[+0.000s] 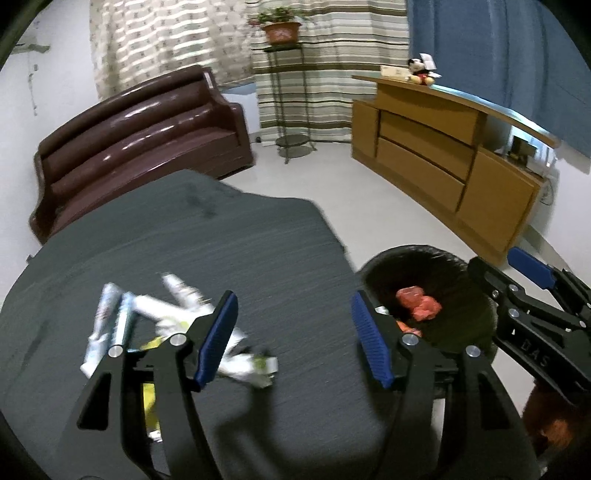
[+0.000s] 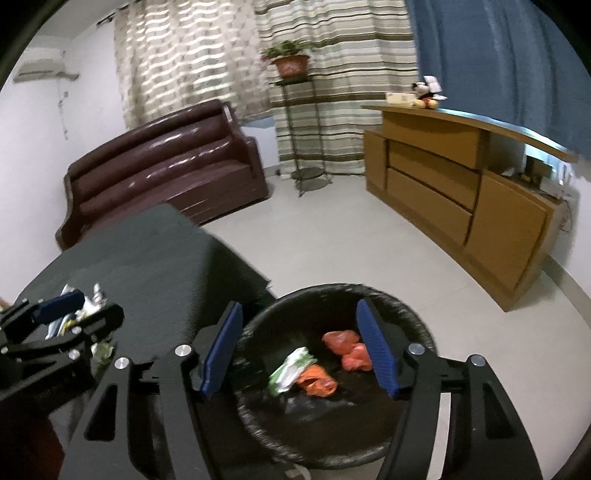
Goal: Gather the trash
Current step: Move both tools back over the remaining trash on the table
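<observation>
The trash is in 2 lots. On the dark grey table (image 1: 229, 236) lies a loose heap of wrappers and tubes (image 1: 147, 325): white and silvery tubes fanned out, crumpled white packets, and a yellow scrap, all blurred, sitting toward the table's near left part, well back from its right edge. Just off that right edge stands the black-lined bin (image 2: 417, 328) on the pale floor. Inside it are 2 crumpled orange-red wrappers (image 2: 347, 350), a smaller orange one (image 2: 317, 380) and a green-and-white packet (image 2: 291, 369), lying together on the bin liner's bottom. The left gripper (image 1: 291, 339) hangs tilted down over the table near its right edge, its blue pads spread wide with nothing between them; its left finger (image 1: 216, 339) overlaps the heap's right side in the left wrist view, though whether it touches the heap cannot be told. The right gripper (image 2: 301, 347) is angled down over the bin's mouth, its blue pads also standing wide apart and empty, framing the wrappers below. In the left wrist view the right gripper comes in from the right over the bin's far rim. Behind stand a brown sofa (image 1: 140, 140), a wooden cabinet (image 1: 443, 162) and a potted plant (image 1: 280, 26) on a wire stand.
</observation>
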